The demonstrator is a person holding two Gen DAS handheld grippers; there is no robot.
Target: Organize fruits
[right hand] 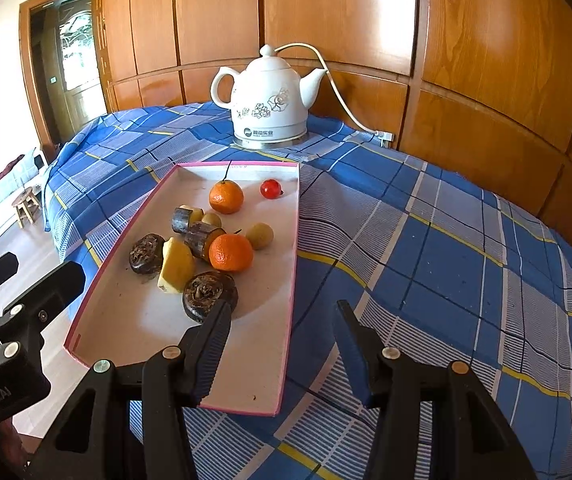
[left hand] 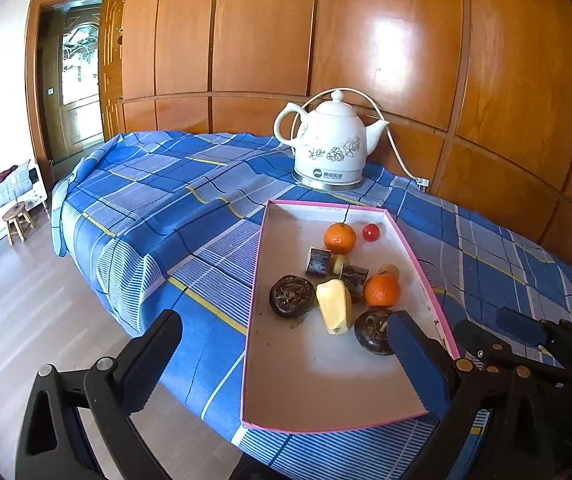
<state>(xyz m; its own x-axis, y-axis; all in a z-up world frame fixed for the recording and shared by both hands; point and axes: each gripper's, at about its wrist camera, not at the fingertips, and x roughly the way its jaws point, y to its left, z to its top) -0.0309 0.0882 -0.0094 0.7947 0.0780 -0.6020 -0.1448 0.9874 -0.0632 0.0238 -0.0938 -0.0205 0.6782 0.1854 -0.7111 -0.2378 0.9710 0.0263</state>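
Note:
A pink-rimmed white tray [left hand: 318, 380] [right hand: 145, 320] lies on the blue checked cloth. It holds two oranges [left hand: 340, 238] [right hand: 230, 253], a small red fruit [left hand: 370, 232] [right hand: 271, 189], two dark water chestnuts [left hand: 290, 294] [right hand: 209, 294], a yellow peeled piece [left hand: 334, 306] [right hand: 175, 265], two dark cane pieces [left hand: 318, 261] and a pale round fruit [right hand: 259, 235]. My left gripper [left hand: 283, 320] [right hand: 43, 266] hovers open over the tray's near left part, holding nothing. My right gripper [right hand: 281, 308] [left hand: 490, 326] is open above the tray's right rim, also holding nothing.
A white flowered kettle [left hand: 332, 144] [right hand: 269, 104] stands behind the tray, its cord running to a socket [right hand: 386, 135] by the wooden wall panels. The table edge drops to the floor on the left, where a small stool [left hand: 15, 220] stands.

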